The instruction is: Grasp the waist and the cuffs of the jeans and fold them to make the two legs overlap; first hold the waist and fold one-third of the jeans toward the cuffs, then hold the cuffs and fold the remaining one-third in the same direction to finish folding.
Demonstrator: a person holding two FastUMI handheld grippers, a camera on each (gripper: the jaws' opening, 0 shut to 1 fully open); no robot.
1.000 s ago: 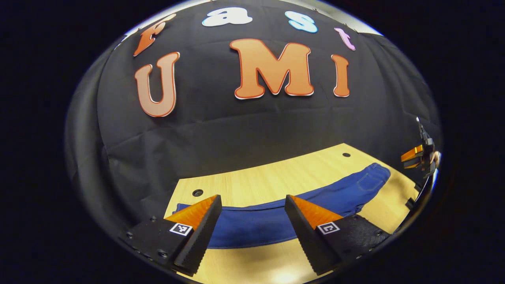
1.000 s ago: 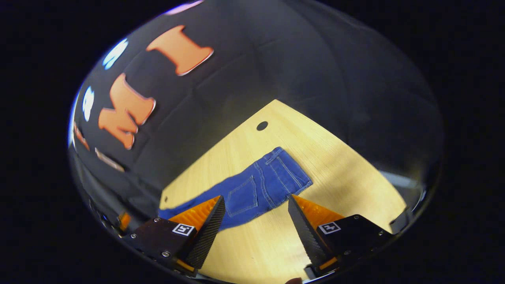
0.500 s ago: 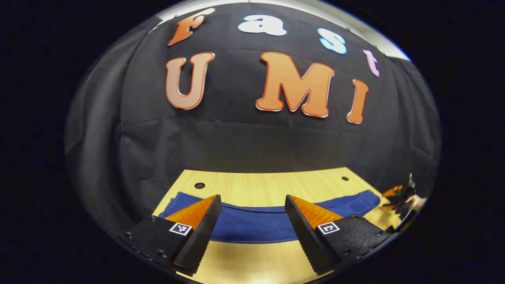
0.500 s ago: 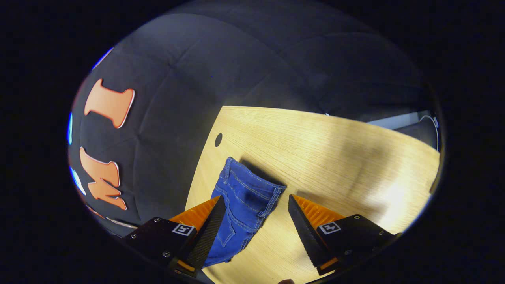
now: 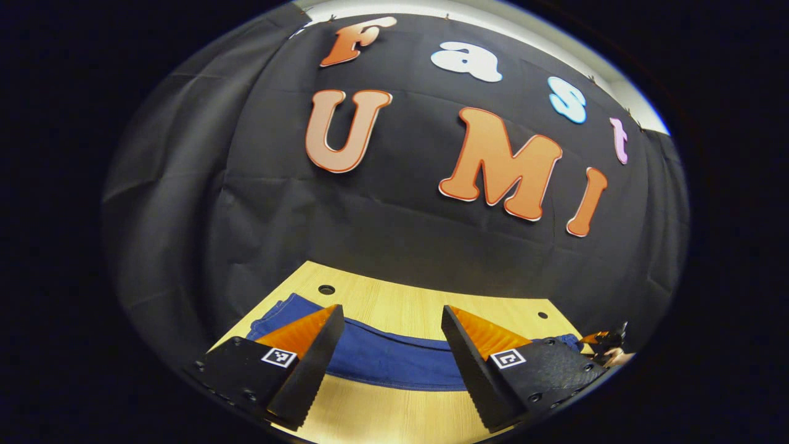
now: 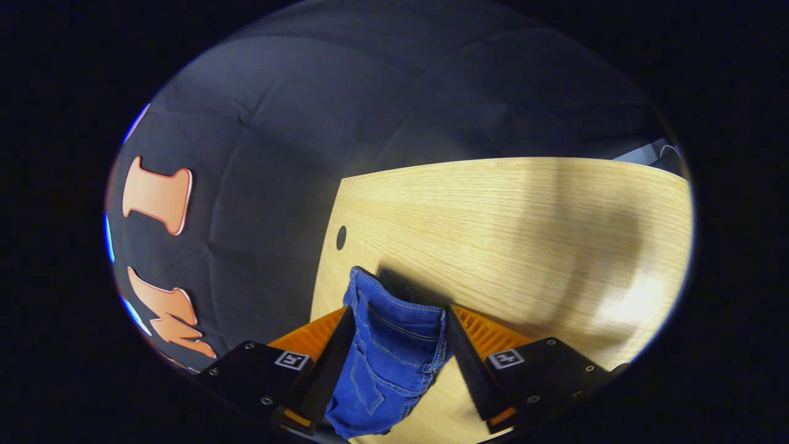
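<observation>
The right gripper (image 6: 394, 345) is straddling the jeans' waist (image 6: 397, 320) with fingers spread, not yet pinching, and the left gripper (image 5: 388, 345) is hovering spread before the legs (image 5: 394, 364); closing comes next.

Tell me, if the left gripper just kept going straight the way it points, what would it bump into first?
Probably the jeans: the left gripper is open, with the blue leg lying across the wooden table just ahead of its fingers. Depth is hard to judge; angled higher, it would reach the booth's black cloth wall.

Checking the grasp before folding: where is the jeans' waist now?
In the right gripper view, the waist lies on the table between the right gripper fingers, near a hole.
</observation>
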